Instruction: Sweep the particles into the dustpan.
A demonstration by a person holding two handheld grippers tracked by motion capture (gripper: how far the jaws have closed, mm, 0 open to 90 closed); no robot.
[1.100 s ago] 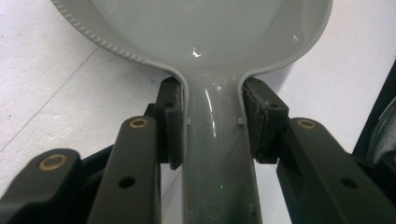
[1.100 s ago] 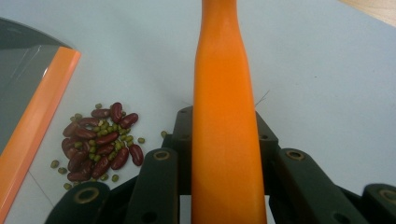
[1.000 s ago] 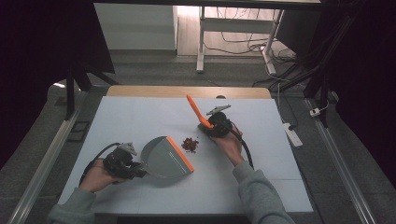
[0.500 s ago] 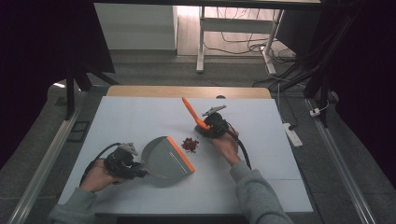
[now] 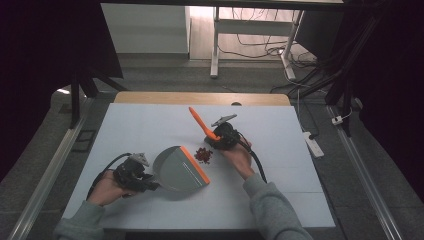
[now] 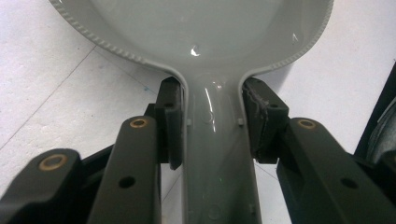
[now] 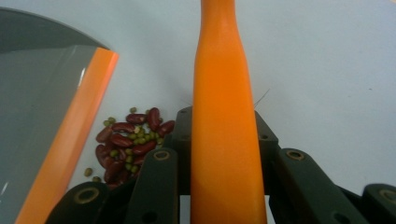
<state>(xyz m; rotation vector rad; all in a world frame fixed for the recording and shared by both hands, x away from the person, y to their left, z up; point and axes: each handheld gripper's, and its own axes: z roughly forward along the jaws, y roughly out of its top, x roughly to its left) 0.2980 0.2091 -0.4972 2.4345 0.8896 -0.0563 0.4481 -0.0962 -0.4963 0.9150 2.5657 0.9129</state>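
A grey dustpan point(image 5: 175, 170) with an orange lip point(image 5: 196, 165) lies flat on the white table at front left. My left gripper point(image 5: 136, 176) is shut on the dustpan handle point(image 6: 215, 158); its pads point(image 6: 170, 121) press both sides. A small pile of red and green beans point(image 5: 203, 155) sits just right of the lip, also seen as beans point(image 7: 128, 140) beside the dustpan point(image 7: 37, 116). My right gripper point(image 5: 223, 135) is shut on an orange brush handle point(image 5: 201, 121), which sticks up and away from it. The handle point(image 7: 223, 93) runs up between the jaws; the brush end is hidden.
The white table top point(image 5: 280, 165) has a wooden far edge point(image 5: 200, 98). A power strip point(image 5: 313, 144) lies on the floor to the right, and desk legs point(image 5: 216, 45) with cables stand behind. Black cables trail from both grippers.
My right gripper with the orange handle has shifted left and a little nearer, closer to the beans. The left gripper, dustpan and bean pile have stayed put.
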